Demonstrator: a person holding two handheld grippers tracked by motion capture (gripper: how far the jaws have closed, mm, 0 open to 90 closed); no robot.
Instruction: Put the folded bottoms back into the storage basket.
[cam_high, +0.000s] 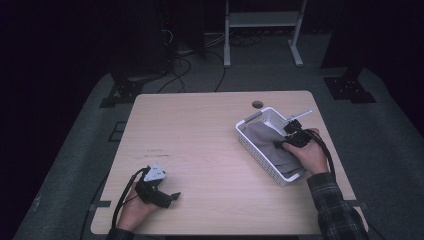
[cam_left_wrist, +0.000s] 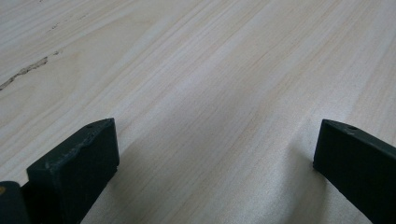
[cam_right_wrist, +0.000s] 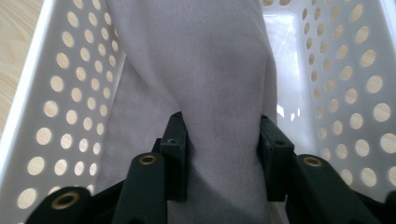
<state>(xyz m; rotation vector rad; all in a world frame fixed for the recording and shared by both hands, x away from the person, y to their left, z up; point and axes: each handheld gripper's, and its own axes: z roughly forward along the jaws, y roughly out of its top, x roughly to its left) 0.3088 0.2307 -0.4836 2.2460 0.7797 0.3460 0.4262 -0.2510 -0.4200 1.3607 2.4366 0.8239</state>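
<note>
Reaching into the white perforated basket at the worktop's right side, the right tongs straddle a fold of grey cloth lying inside it, their jaws part open and touching it on both sides. Resting near the front left edge, the left tongs stand wide and empty.

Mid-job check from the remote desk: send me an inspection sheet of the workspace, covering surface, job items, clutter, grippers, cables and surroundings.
Surface: pale wooden table, with a round hole near the far edge and a dark scuff.
Job's things: white perforated basket at the table's right side; grey cloth lying inside it.
Clutter: nothing seen.
Grippers: right gripper is over the basket, a fold of cloth between its fingers, which touch it on both sides; left gripper rests open at the near left, nothing between its fingers.
Cables: one trails from each gripper; more lie on the floor beyond the table.
Surroundings: dark room, grey floor, white metal frame behind.
</note>
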